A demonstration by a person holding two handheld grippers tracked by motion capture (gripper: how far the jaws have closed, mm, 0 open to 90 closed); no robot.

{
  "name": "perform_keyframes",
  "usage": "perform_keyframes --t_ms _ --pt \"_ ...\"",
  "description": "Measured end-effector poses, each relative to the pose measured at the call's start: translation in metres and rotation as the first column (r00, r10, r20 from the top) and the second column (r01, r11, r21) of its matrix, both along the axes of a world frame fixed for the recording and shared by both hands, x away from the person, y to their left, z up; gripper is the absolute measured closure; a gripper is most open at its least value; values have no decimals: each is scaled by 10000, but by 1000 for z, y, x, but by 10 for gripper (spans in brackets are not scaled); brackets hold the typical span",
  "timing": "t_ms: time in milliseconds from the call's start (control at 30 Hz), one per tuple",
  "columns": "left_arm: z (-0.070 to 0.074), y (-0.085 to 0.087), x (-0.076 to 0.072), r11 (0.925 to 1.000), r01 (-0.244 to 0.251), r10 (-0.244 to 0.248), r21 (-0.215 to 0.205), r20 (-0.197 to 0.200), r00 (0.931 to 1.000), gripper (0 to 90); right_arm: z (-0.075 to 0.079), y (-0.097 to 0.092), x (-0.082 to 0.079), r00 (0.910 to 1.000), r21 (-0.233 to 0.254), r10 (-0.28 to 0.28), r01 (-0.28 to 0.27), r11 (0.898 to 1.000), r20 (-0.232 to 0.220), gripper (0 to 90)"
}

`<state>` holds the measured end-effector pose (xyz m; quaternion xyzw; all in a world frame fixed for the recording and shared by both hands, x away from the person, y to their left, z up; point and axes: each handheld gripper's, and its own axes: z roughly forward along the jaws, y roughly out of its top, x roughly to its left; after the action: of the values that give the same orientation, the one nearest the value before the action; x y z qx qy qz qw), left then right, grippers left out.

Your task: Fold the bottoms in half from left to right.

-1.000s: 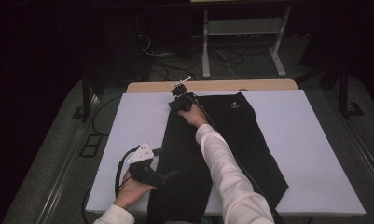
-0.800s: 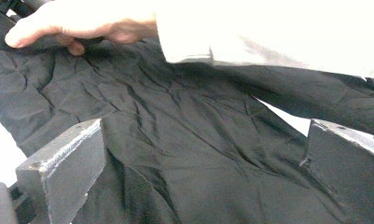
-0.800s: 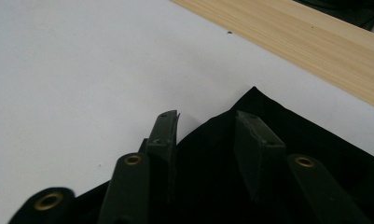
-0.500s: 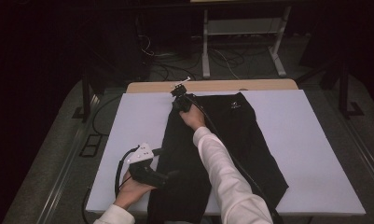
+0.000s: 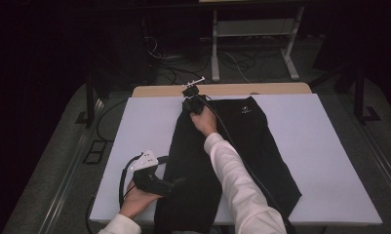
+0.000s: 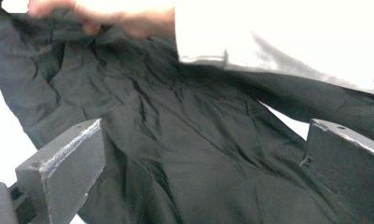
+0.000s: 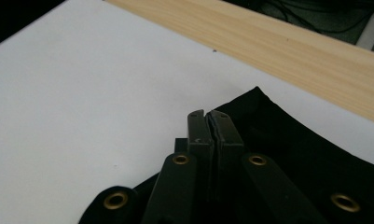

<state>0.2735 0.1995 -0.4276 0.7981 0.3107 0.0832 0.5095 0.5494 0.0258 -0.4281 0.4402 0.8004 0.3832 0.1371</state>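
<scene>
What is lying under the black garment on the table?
The black garment lies flat on a white sheet covering the table. At the far edge, bare wood shows. Anything beneath the fabric itself is hidden.

My right gripper (image 7: 208,114): black flat jaws, scuffed tips, black link bars with brass rivets at 6 o'clock. My left gripper (image 6: 203,154): blocky dark grey jaws, rough worn edge on the one at 8 o'clock. From above, my left gripper has a black body, a pale plate with dark dots on top, and a looping black cable. Long white sleeves (image 5: 234,180) on both arms.
</scene>
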Motion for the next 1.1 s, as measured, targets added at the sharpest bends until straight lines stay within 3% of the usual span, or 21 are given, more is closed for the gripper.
perform_keyframes --t_ms 200,433,700,1100 --pt "4 4 -2 9990 -249 275 379 -700 9972 0 6 -2 -11 9998 218 178 -181 9996 125 867" --pt "2 13 -7 9944 -721 809 772 -1186 9896 0 4 -6 -20 9991 317 288 -299 9991 324 867" --pt "-2 27 -14 9869 -720 939 1443 -1513 9840 0 6 -14 -28 9990 298 254 -265 9992 375 867" --pt "-3 42 -25 9852 -815 1065 1511 -1655 9804 0 10 -21 -33 9990 481 164 -184 9987 416 867"
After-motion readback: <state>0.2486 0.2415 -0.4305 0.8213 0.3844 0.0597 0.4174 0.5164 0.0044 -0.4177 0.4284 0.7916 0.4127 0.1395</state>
